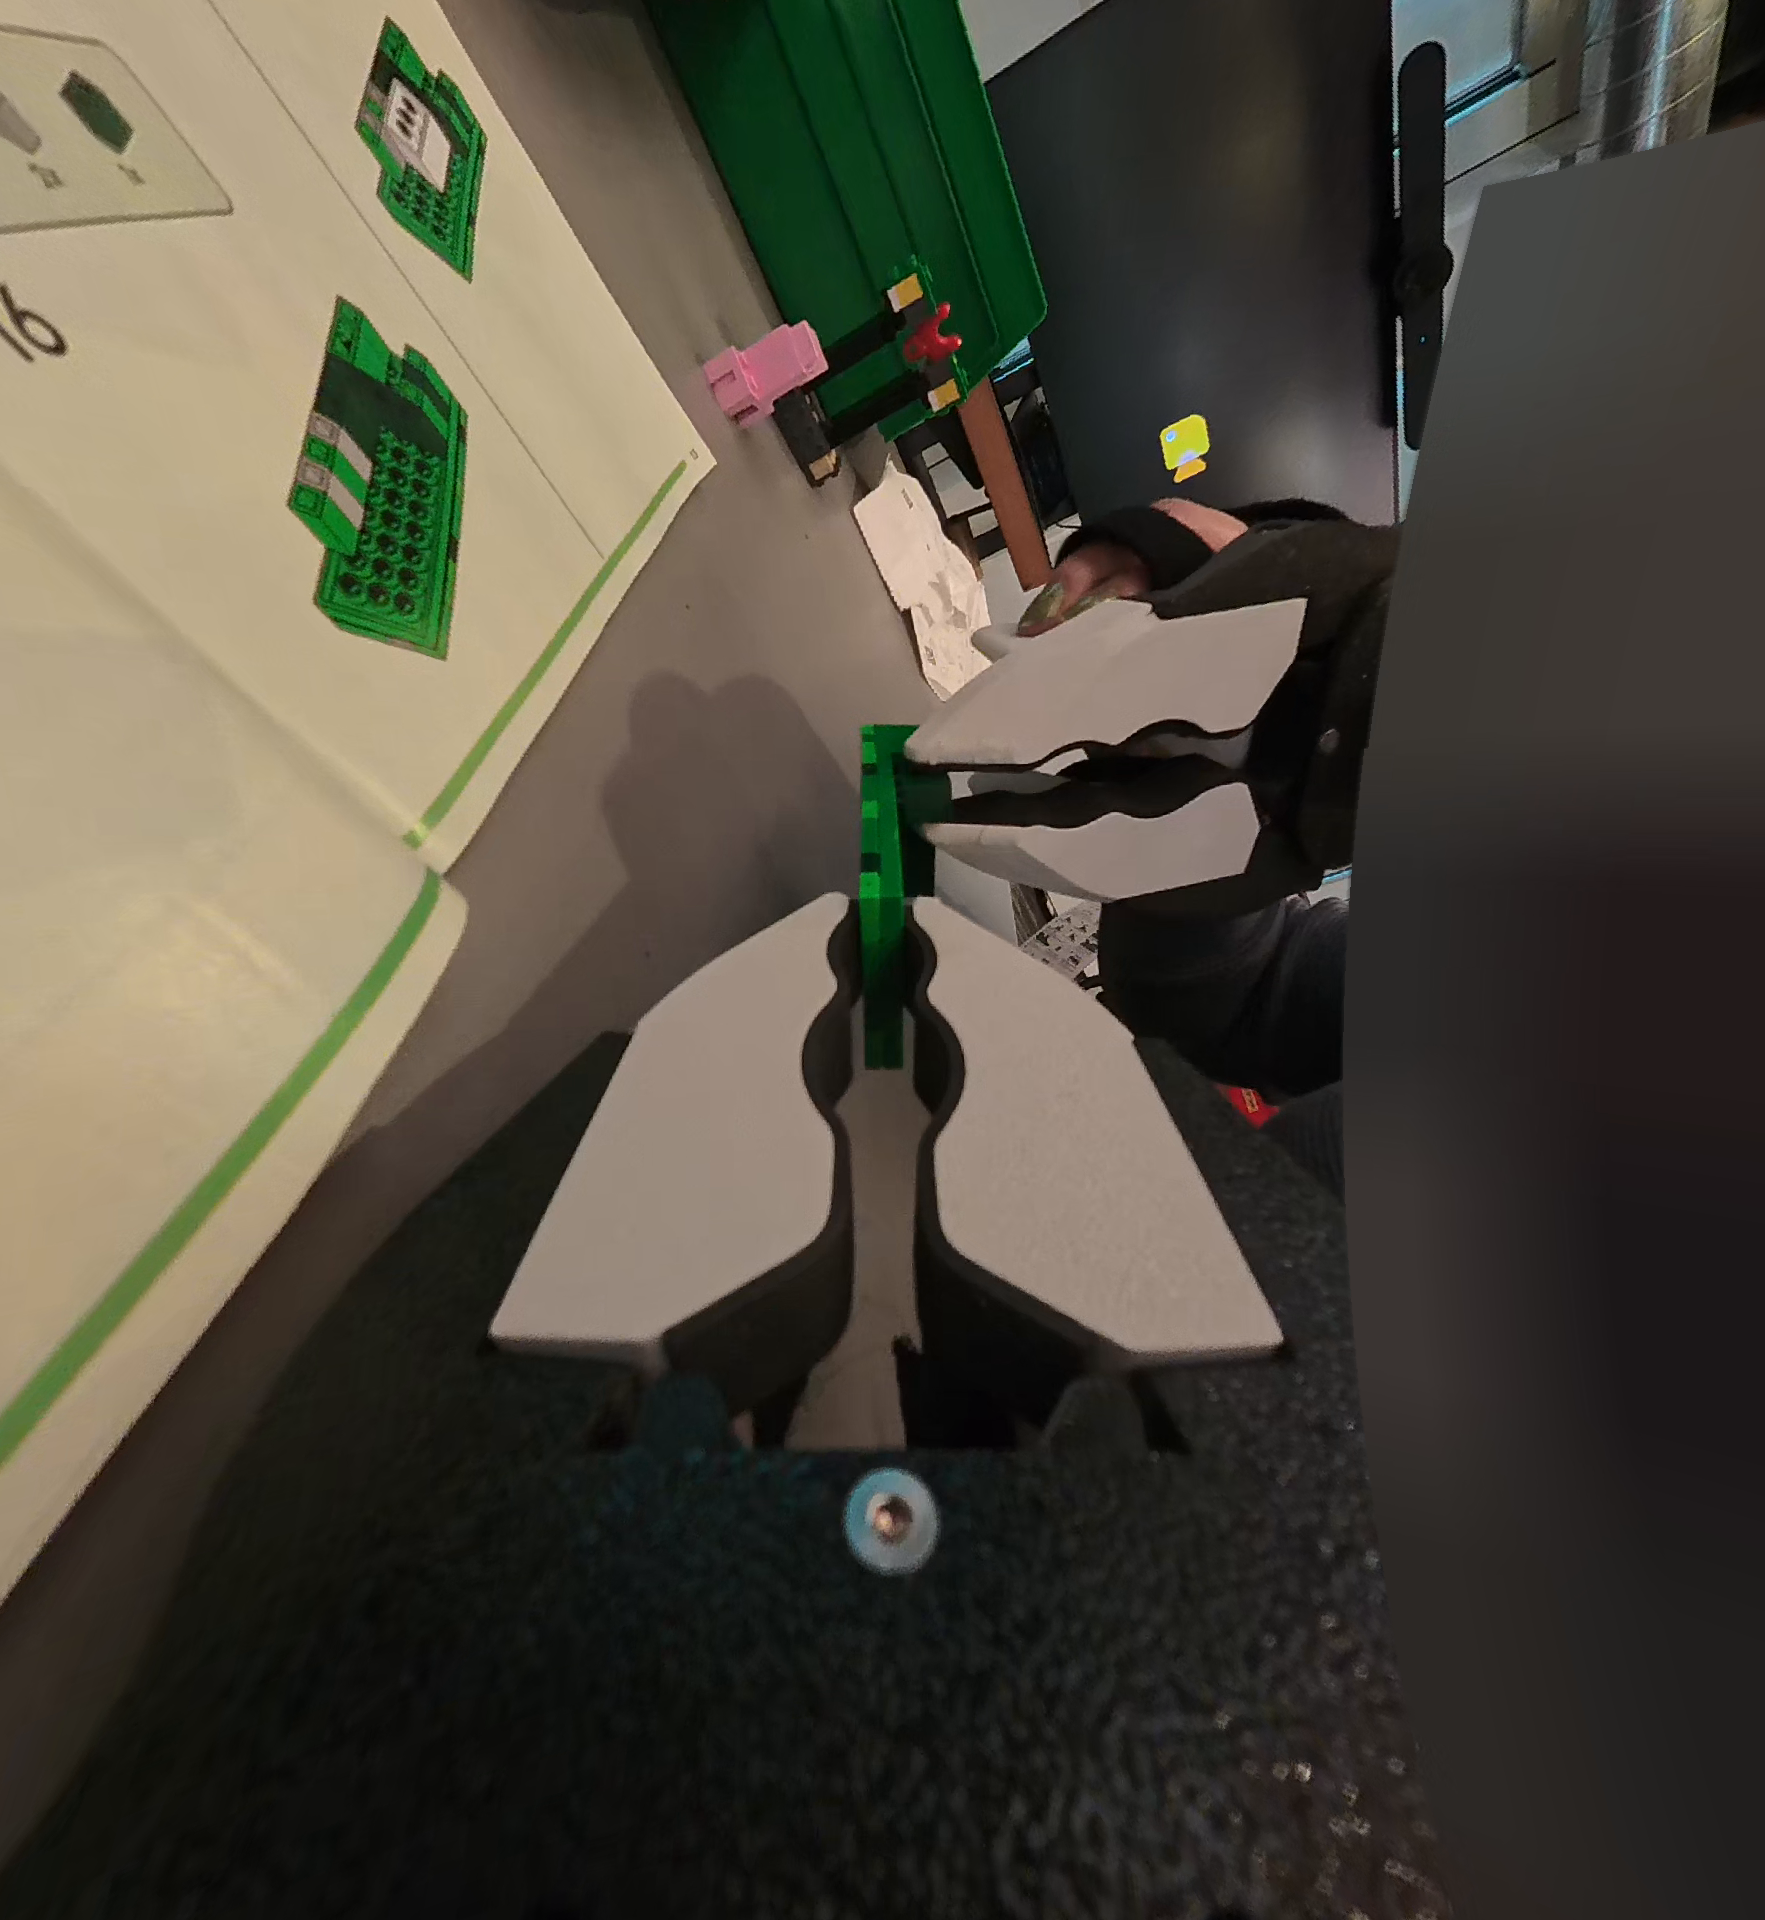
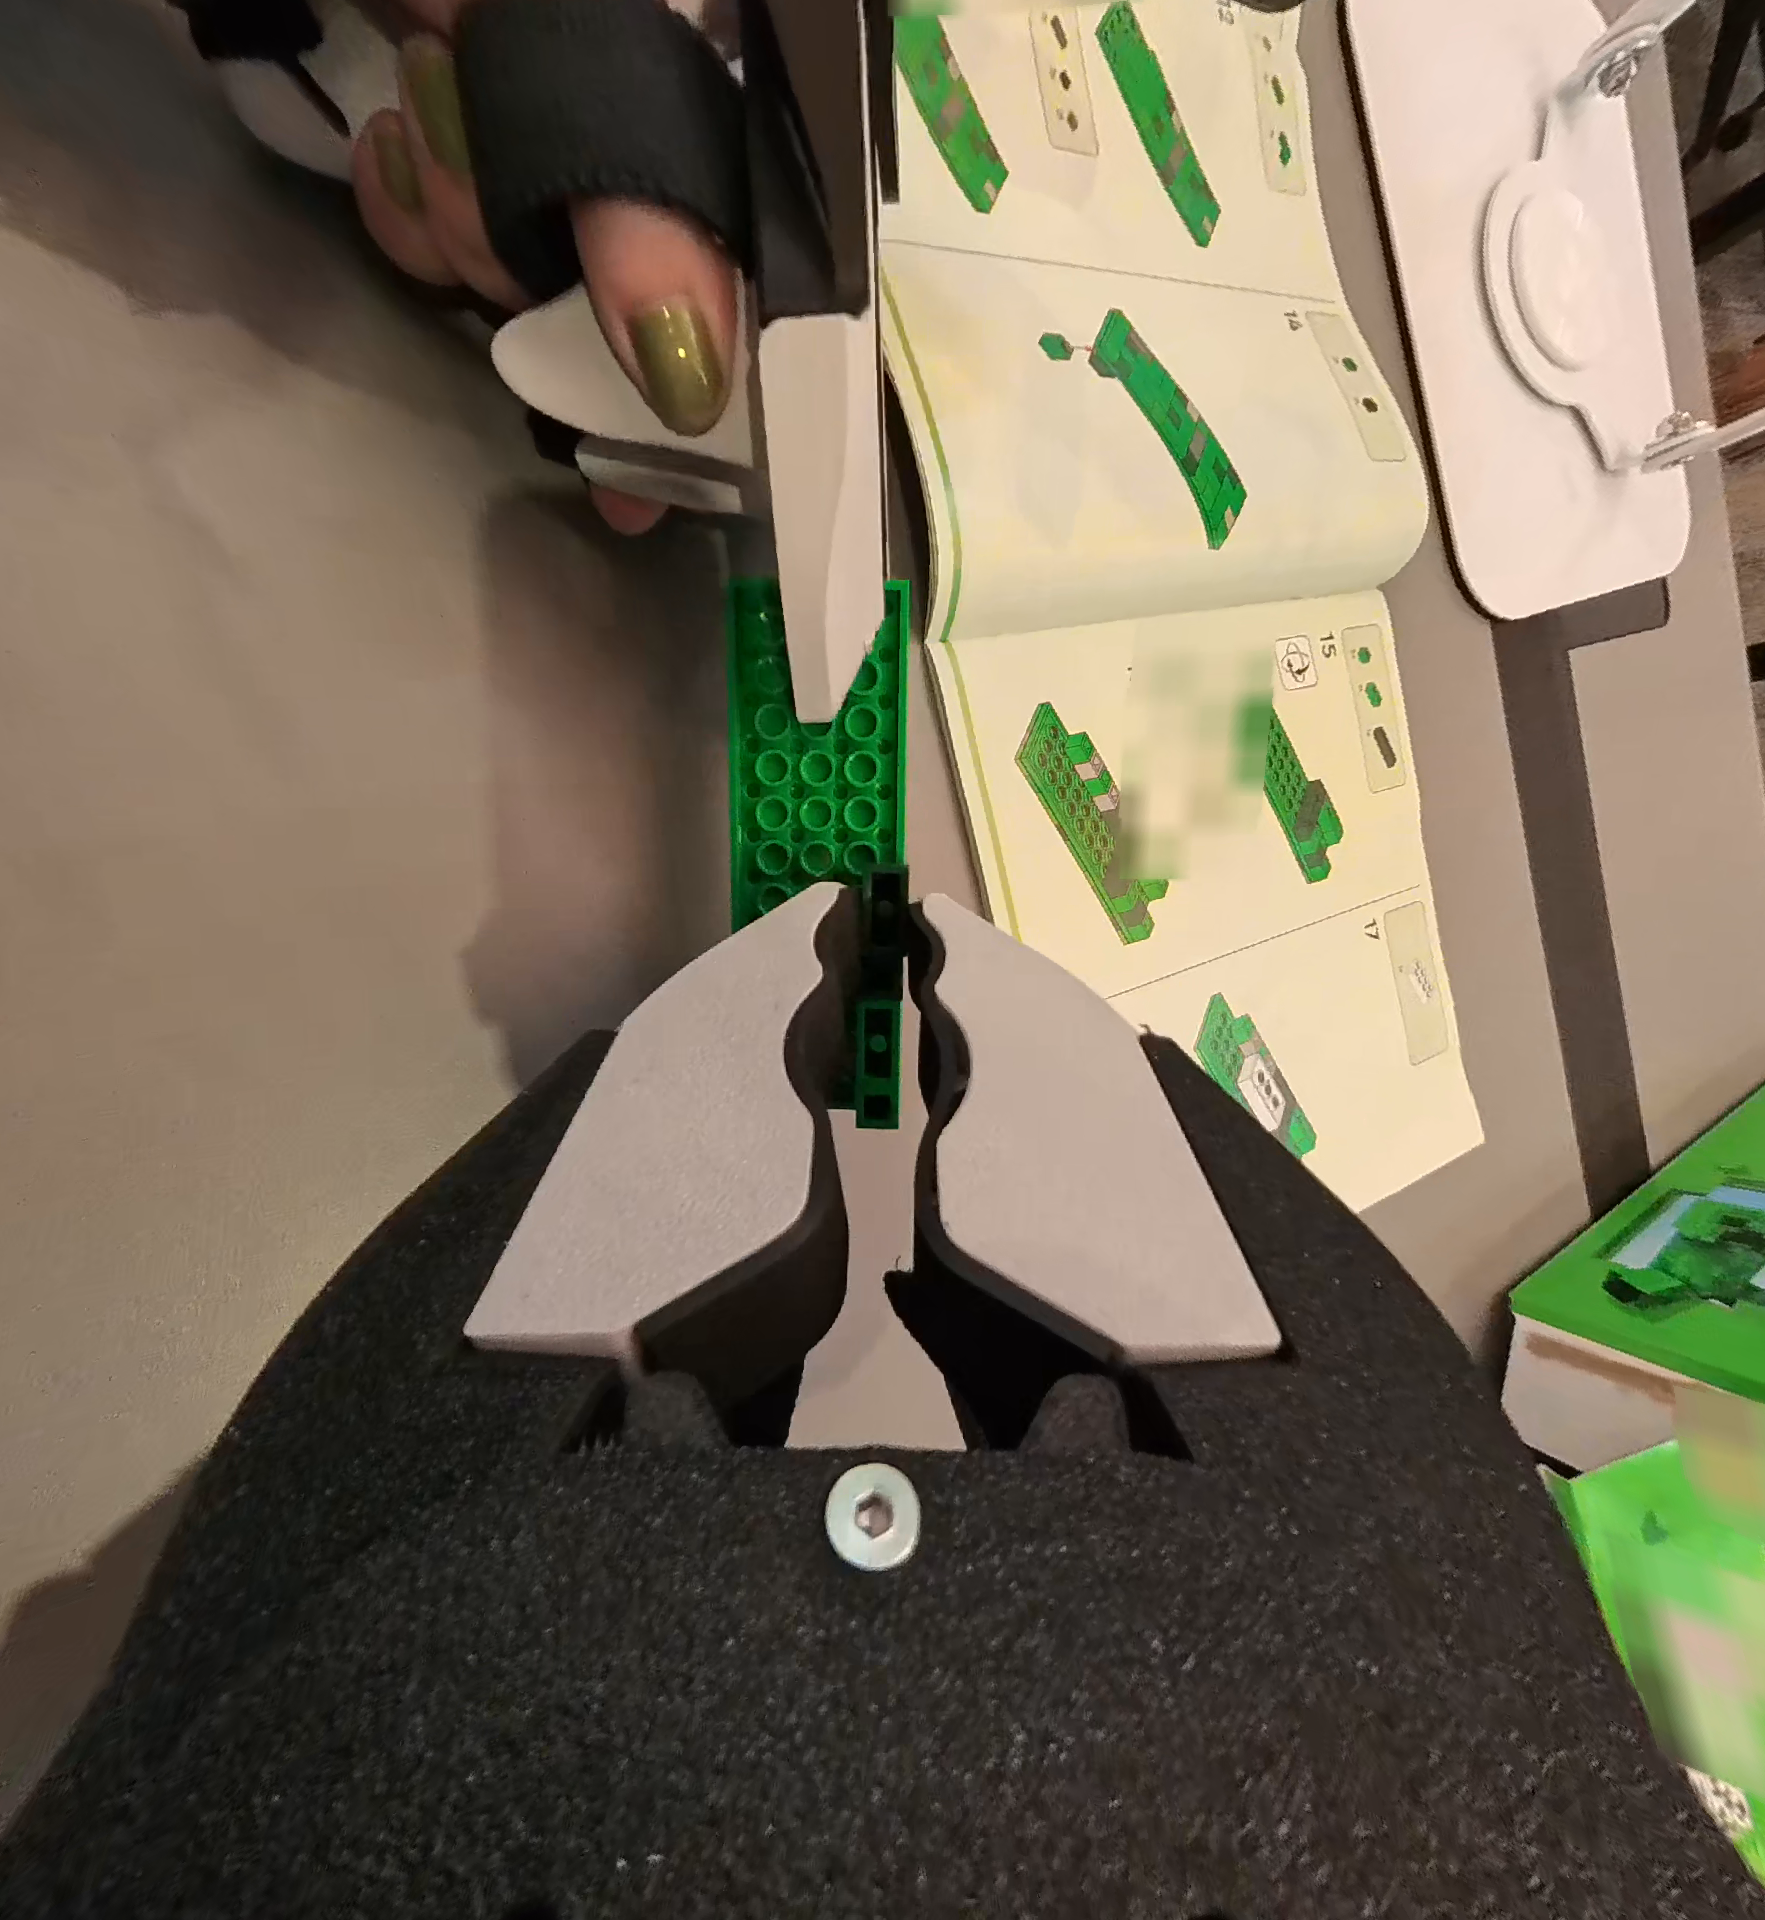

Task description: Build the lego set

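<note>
Here the left gripper (image 1: 883, 914) jaws clamp the green plate (image 2: 816, 779), right gripper (image 2: 883, 914) jaws clamp a dark-green brick (image 2: 883, 935)

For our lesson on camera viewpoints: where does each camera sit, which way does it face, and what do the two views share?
Left wrist view: on the left gripper, looking along its fingers at the green plate it clamps edge-on; the right gripper comes in from the side.
Right wrist view: on the right gripper, facing the plate's studded face, gripping a dark green brick; a gloved hand shows.
Shared: plate, instruction booklet, both grippers.

Booklet (image 2: 1169, 644) beside plate (image 2: 816, 790)
</note>
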### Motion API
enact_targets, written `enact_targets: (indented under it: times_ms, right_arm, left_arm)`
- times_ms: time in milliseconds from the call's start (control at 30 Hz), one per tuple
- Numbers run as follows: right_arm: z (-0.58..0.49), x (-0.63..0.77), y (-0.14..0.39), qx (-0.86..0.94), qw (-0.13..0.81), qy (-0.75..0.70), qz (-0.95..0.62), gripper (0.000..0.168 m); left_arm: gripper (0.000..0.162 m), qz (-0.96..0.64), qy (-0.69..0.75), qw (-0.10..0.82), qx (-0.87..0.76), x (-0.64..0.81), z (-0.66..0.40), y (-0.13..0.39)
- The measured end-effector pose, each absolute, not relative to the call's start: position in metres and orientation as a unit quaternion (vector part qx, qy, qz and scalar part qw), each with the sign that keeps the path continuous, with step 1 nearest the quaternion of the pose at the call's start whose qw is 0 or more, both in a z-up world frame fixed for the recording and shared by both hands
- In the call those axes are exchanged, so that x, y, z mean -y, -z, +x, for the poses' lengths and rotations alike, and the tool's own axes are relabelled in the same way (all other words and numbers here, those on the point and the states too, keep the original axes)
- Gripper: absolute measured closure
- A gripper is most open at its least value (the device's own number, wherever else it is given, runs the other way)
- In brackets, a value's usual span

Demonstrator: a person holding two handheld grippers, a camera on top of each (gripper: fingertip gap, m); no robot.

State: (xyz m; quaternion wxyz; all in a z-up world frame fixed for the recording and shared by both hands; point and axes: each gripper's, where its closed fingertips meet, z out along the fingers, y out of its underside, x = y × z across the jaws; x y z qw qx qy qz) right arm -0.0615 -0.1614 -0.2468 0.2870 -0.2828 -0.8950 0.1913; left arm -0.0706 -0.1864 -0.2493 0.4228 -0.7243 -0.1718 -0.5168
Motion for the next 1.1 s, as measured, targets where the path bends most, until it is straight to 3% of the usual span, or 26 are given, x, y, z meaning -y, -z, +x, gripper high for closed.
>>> enact_targets:
  times_ms: [733, 1100]
  right_arm:
    - [-0.058, 0.163, 0.246, 0.885, 0.251, -0.222, -0.324, 0.151]
    - [-0.052, 0.171, 0.242, 0.87, 0.138, -0.306, -0.36, 0.15]
  left_arm:
    - [0.156, -0.722, 0.525, 0.419, 0.165, 0.187, -0.068, 0.248]
    - [0.156, -0.718, 0.542, 0.415, 0.137, 0.191, -0.061, 0.243]
